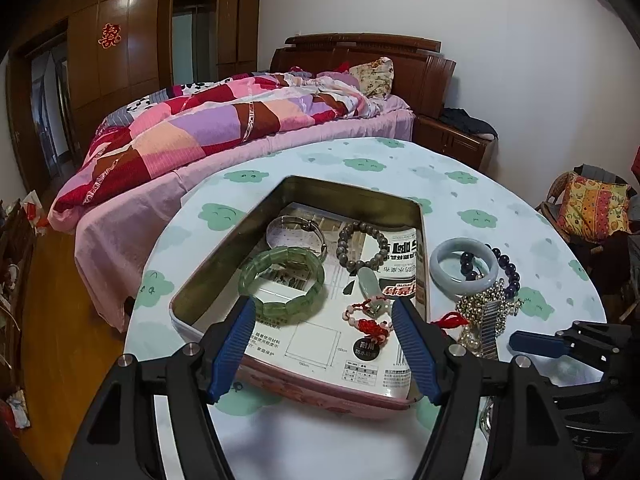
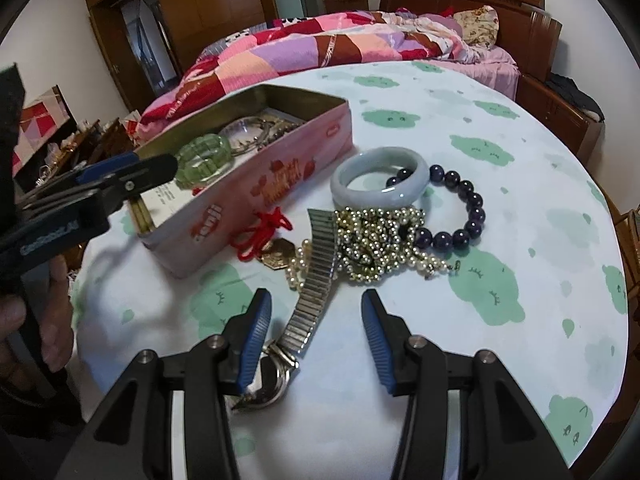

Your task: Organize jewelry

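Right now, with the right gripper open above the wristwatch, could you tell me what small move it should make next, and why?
Probably lower the right gripper and close on the wristwatch. Its metal band lies between the open fingers, still on the table outside the pink tin, where other bracelets already sit.

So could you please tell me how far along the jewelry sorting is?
Roughly half. Done: the green bracelet, silver bangle, grey beads and pendants already lie in the tin. In hand: nothing; the right claw is open over the watch. Left: watch, jade bangle, purple beads and chains.
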`<state>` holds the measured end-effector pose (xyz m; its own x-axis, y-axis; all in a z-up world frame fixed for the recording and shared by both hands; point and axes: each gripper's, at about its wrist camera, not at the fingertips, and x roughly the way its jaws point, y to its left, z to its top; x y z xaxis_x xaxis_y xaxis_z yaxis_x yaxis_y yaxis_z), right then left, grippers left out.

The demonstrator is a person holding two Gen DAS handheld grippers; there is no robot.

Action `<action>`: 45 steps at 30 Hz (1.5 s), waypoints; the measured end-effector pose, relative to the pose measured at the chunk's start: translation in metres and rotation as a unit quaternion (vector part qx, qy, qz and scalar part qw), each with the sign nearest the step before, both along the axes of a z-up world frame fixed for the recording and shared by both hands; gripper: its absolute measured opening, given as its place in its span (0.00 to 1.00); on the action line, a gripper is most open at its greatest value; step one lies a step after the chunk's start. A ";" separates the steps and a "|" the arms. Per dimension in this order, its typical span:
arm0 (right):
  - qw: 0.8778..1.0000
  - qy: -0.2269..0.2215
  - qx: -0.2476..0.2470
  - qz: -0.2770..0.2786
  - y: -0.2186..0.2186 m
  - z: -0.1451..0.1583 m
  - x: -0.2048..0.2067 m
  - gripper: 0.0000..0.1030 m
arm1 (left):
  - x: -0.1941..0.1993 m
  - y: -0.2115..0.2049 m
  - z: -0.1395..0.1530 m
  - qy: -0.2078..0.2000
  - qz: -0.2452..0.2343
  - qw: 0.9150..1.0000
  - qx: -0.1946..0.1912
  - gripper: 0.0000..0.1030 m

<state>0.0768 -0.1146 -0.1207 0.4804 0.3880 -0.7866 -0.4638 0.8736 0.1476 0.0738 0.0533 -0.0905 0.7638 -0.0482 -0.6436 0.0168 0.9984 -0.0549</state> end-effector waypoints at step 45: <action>1.000 0.003 -0.002 0.000 -0.009 -0.004 0.011 0.23 | -0.009 -0.052 0.006 -0.042 -0.082 0.995 0.041 0.77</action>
